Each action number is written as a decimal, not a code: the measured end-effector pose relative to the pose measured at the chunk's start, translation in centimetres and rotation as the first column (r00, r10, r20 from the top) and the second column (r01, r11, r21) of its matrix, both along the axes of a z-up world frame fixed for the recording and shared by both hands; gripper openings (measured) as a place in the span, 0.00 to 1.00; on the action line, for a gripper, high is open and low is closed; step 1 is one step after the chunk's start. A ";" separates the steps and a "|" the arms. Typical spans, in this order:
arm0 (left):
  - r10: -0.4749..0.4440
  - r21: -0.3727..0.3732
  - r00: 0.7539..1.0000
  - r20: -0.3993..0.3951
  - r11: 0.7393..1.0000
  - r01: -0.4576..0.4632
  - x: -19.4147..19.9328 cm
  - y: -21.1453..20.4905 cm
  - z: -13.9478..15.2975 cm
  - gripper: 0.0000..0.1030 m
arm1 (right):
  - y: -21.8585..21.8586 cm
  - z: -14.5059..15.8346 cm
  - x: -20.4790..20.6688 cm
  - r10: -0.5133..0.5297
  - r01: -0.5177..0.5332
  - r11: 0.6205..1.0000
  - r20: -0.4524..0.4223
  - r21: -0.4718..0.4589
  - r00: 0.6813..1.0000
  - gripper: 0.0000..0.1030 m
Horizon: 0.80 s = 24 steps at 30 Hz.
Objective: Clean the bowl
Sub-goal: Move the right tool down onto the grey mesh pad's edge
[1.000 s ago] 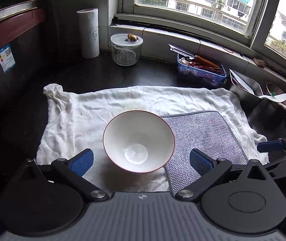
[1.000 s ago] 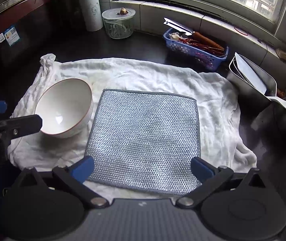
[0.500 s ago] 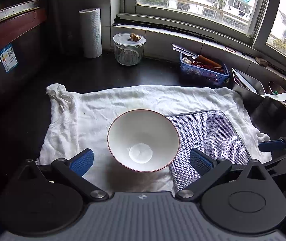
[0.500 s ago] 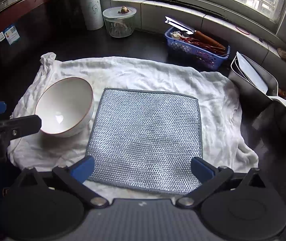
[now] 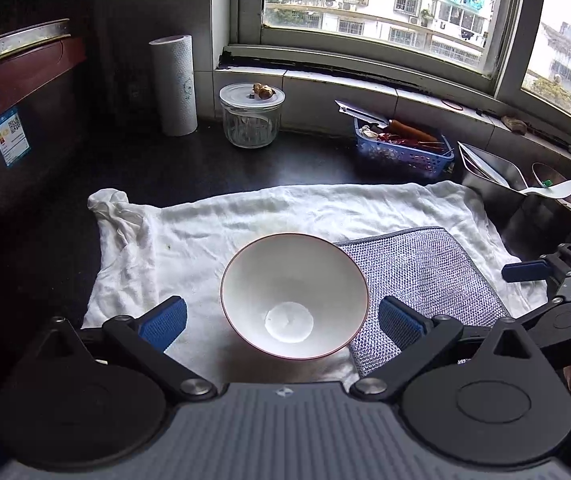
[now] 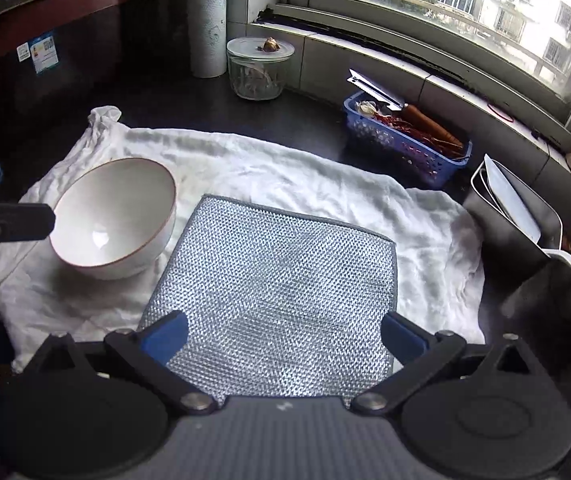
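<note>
White bowl point(image 5: 294, 295) sits upright on white cloth point(image 5: 205, 232), silver mesh scrubbing cloth point(image 6: 277, 288) touching its right side. Behind bowl: glass jar point(image 5: 251, 120), paper roll point(image 5: 173, 85), blue basket point(image 5: 403, 152). Dark worktop point(image 5: 189, 164), window point(image 5: 385, 12) behind. Left gripper point(image 5: 283, 320) and right gripper point(image 6: 281, 334) jaws spread wide, empty.

right gripper point(image 6: 283, 334): spread wide, empty | over mesh cloth point(image 6: 277, 280) | bowl point(image 6: 113, 218) left, upright
</note>
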State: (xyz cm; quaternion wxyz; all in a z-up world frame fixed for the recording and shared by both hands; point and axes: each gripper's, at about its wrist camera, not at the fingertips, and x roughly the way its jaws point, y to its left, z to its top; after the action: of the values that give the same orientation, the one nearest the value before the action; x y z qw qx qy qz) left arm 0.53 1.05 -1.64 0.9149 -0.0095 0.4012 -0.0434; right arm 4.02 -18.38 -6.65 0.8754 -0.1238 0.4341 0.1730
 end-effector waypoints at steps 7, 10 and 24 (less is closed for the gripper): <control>0.023 -0.018 0.999 -0.046 1.000 -0.024 0.7 0.8 -1.0 1.00 | 0.7 -2.5 2.0 0.021 -0.020 1.000 -0.067 0.015 0.998 0.99; 0.036 -0.027 0.997 -0.065 0.999 -0.038 1.0 1.3 -1.5 1.00 | 0.9 -3.2 2.7 0.037 -0.034 0.999 -0.075 0.042 0.996 0.92; 0.069 -0.049 0.992 -0.102 0.996 -0.074 2.9 2.7 -2.3 1.00 | 1.8 -5.0 4.8 0.109 -0.106 0.994 -0.099 0.035 0.989 0.69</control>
State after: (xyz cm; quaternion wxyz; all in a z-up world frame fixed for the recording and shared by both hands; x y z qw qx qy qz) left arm 3.41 3.73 -3.94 0.8940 -0.0503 0.4448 -0.0207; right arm 8.78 -16.54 -11.69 0.8436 -0.1253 0.4677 0.2323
